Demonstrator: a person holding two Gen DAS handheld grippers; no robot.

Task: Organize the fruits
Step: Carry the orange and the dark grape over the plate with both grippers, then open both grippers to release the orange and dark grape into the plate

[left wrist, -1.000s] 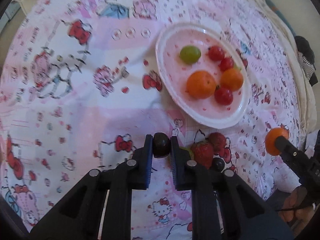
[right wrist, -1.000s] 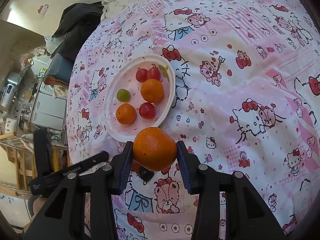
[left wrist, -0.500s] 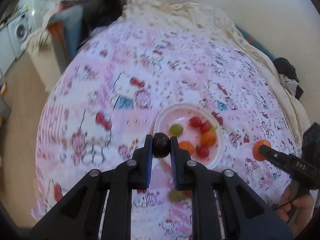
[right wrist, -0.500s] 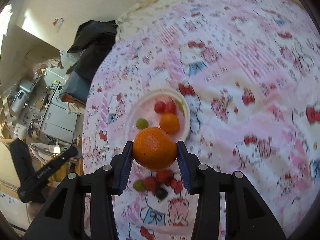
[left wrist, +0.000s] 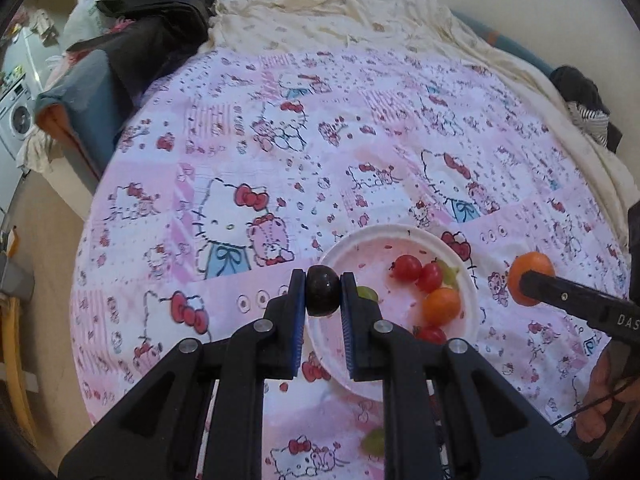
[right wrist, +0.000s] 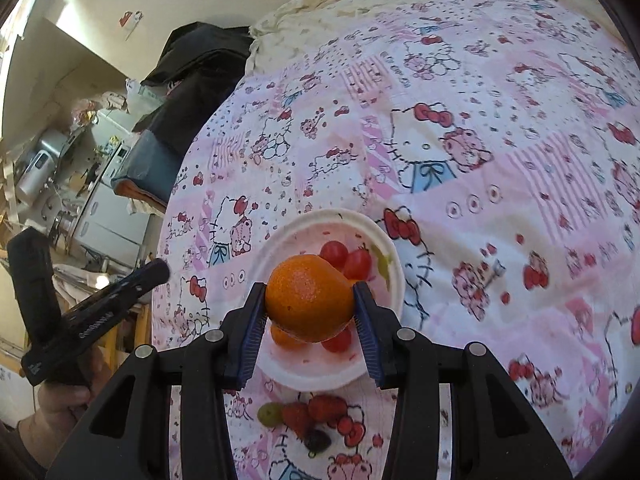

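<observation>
My left gripper point(left wrist: 323, 292) is shut on a dark grape point(left wrist: 322, 290), held high above the near left rim of a white plate point(left wrist: 340, 252). The plate holds red cherry tomatoes point(left wrist: 406, 267), a small orange point(left wrist: 441, 306) and green grapes point(left wrist: 367, 293). My right gripper point(right wrist: 310, 306) is shut on a large orange point(right wrist: 308, 298), held above the same plate point(right wrist: 384, 248). The right gripper with its orange point(left wrist: 530, 276) also shows in the left wrist view. On the cloth near the plate lie a green grape point(right wrist: 270, 414), strawberries point(right wrist: 316, 410) and a dark grape point(right wrist: 317, 439).
A pink cartoon-print cloth point(left wrist: 320, 140) covers the bed. Dark clothing point(left wrist: 156, 20) and a cream blanket point(left wrist: 360, 12) lie at the far edge. A washing machine point(left wrist: 16, 120) and kitchen clutter point(right wrist: 60, 168) stand off to the left. The left gripper's handle and hand point(right wrist: 60, 320) show in the right wrist view.
Both grippers have risen well above the bed with their fruit still held, so the plate now looks smaller and farther. Both views have tilted up toward the far edge.
</observation>
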